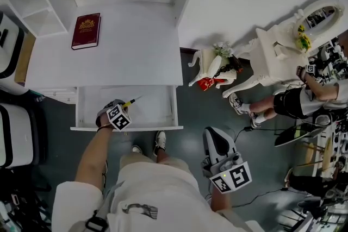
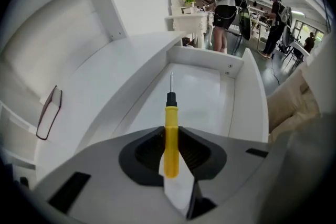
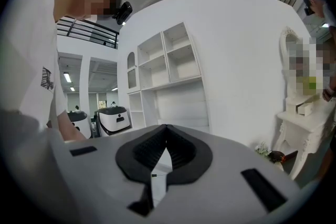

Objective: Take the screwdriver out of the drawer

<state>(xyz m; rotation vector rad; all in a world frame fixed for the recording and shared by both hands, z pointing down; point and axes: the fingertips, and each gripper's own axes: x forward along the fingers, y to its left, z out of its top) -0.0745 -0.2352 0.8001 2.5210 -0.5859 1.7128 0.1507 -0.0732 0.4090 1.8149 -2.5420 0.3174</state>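
Observation:
The white drawer point(image 1: 159, 107) stands pulled out from under the desk top. My left gripper point(image 1: 120, 110) is over its left part, shut on the yellow handle of the screwdriver point(image 1: 131, 101), whose thin metal shaft points to the upper right. In the left gripper view the screwdriver point(image 2: 171, 128) is clamped between the dark pads of the left gripper point(image 2: 171, 145) and hangs above the bare drawer floor point(image 2: 202, 94). My right gripper point(image 1: 216, 142) is held off to the right over the dark floor; its pads meet at the tips of the right gripper point(image 3: 166, 140) with nothing between them.
A dark red book point(image 1: 86, 31) lies on the white desk top point(image 1: 136, 46), under white shelves point(image 1: 38, 2). A white horse ornament point(image 1: 209, 65) and a white dressing table point(image 1: 283, 49) stand at the right, with another person point(image 1: 296, 99) beside them.

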